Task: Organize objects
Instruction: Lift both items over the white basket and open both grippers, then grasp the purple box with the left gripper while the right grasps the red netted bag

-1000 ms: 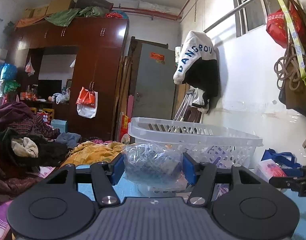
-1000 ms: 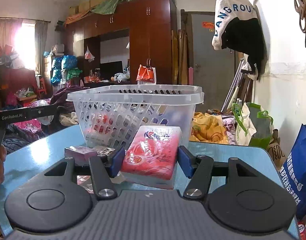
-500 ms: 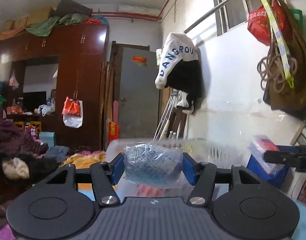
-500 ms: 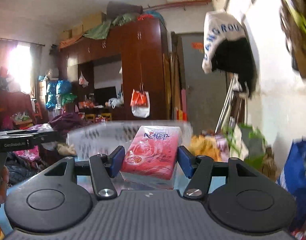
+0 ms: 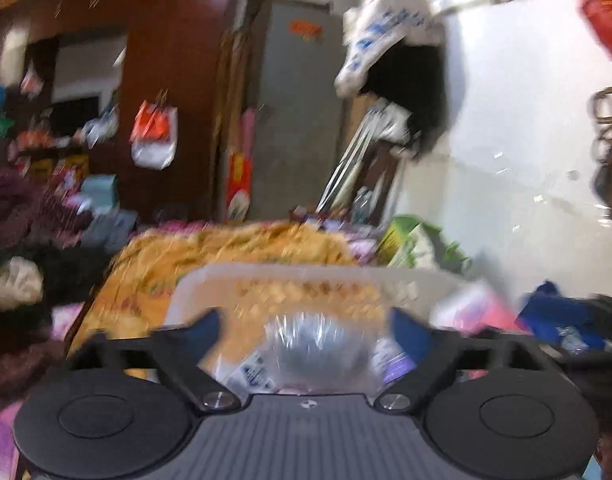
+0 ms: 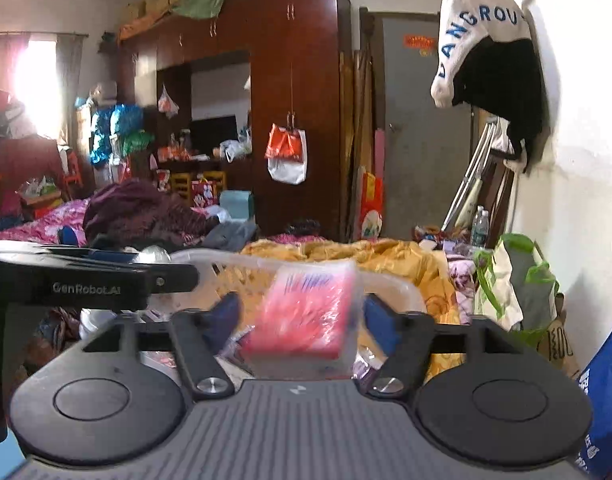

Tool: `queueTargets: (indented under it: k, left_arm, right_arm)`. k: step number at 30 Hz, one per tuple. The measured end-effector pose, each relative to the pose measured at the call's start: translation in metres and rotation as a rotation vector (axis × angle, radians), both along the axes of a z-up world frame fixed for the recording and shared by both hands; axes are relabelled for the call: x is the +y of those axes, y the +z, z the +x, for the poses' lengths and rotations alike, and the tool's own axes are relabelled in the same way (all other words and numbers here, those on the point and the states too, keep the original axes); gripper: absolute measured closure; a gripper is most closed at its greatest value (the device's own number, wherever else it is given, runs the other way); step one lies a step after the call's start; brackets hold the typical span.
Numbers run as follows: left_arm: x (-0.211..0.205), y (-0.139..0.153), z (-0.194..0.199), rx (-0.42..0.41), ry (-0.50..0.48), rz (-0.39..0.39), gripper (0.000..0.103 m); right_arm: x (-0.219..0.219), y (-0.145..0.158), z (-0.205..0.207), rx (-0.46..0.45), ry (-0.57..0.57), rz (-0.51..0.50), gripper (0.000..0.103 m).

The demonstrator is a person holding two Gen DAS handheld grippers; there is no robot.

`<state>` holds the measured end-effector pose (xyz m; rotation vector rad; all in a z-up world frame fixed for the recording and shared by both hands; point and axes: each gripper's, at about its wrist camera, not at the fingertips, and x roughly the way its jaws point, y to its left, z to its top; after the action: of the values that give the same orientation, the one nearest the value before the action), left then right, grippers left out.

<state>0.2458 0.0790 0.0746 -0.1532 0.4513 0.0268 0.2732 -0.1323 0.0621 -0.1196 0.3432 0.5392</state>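
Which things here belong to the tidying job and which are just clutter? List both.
Job:
- white basket
- red tissue pack, dropping from the just-opened right gripper
- clear plastic bag, released by the just-opened left gripper

Clutter:
- yellow blanket
- hanging jacket
- green bag
- wardrobe

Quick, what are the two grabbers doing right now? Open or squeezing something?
Left gripper: open, jaws just spread, clear plastic bag let go.
Right gripper: open, jaws just spread, red tissue pack let go.

Both wrist cameras look closely down over the shared basket [image 5: 306, 280]
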Motion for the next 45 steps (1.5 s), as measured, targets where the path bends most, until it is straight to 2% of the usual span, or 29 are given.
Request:
queueTargets:
  k: [1, 4, 6, 8, 11, 13, 16, 17, 20, 22, 24, 25, 28, 31, 35, 42, 45]
  left_arm:
    - [0.002, -0.003, -0.002, 0.01, -0.006, -0.002, 0.002]
    - [0.005, -0.006, -0.029, -0.031, -0.044, 0.009, 0.002]
    - [0.008, -0.01, -0.059, -0.078, -0.069, -0.014, 0.001]
    - [0.01, -0.025, -0.089, -0.087, -0.094, -0.031, 0.0]
    - [0.01, -0.059, -0.111, 0.005, -0.113, -0.033, 0.0]
    - [0.011, -0.078, -0.113, 0.047, -0.13, -0.07, 0.0]
    - [0.012, -0.093, -0.106, 0.084, -0.127, -0.095, 0.0]
    - [0.012, -0.096, -0.102, 0.093, -0.126, -0.097, 0.0]
    - [0.007, -0.1, -0.098, 0.118, -0.126, -0.092, 0.0]
    - [0.003, -0.105, -0.096, 0.136, -0.115, -0.09, 0.002]
    - [0.001, -0.106, -0.096, 0.14, -0.111, -0.1, 0.002]
    - [0.0, -0.106, -0.095, 0.144, -0.11, -0.102, 0.002]
    - [-0.009, -0.108, -0.091, 0.154, -0.099, -0.071, 0.003]
    - [-0.012, -0.11, -0.088, 0.175, -0.082, -0.049, 0.01]
    - [-0.013, -0.108, -0.091, 0.159, -0.08, -0.036, 0.032]
    - [-0.004, -0.099, -0.111, 0.038, -0.098, -0.053, 0.032]
    - [0.006, -0.098, -0.12, -0.012, -0.109, -0.11, 0.032]
  right_arm:
    - [-0.004, -0.001, -0.009, -0.021, -0.011, -0.003, 0.001]
    - [-0.033, -0.003, -0.045, -0.086, 0.007, 0.088, 0.0]
    - [-0.052, -0.013, -0.069, -0.061, 0.031, 0.163, 0.0]
    - [-0.064, -0.033, -0.087, 0.023, 0.064, 0.187, 0.0]
    - [-0.066, -0.074, -0.107, 0.2, 0.147, 0.144, 0.0]
    - [-0.059, -0.095, -0.12, 0.234, 0.181, 0.106, 0.0]
    - [-0.04, -0.111, -0.131, 0.233, 0.223, 0.012, 0.001]
    - [-0.036, -0.113, -0.133, 0.224, 0.234, -0.008, 0.002]
    - [-0.029, -0.113, -0.13, 0.218, 0.237, -0.044, 0.014]
    - [-0.029, -0.116, -0.127, 0.245, 0.236, -0.046, 0.038]
    - [-0.029, -0.117, -0.128, 0.254, 0.242, -0.049, 0.045]
    - [-0.029, -0.118, -0.13, 0.247, 0.239, -0.053, 0.045]
    - [-0.028, -0.121, -0.137, 0.218, 0.228, -0.066, 0.052]
    - [-0.03, -0.121, -0.138, 0.205, 0.221, -0.053, 0.052]
    - [-0.036, -0.119, -0.139, 0.193, 0.225, -0.016, 0.053]
    - [-0.045, -0.117, -0.145, 0.149, 0.208, 0.036, 0.053]
    - [-0.048, -0.117, -0.146, 0.13, 0.196, 0.062, 0.053]
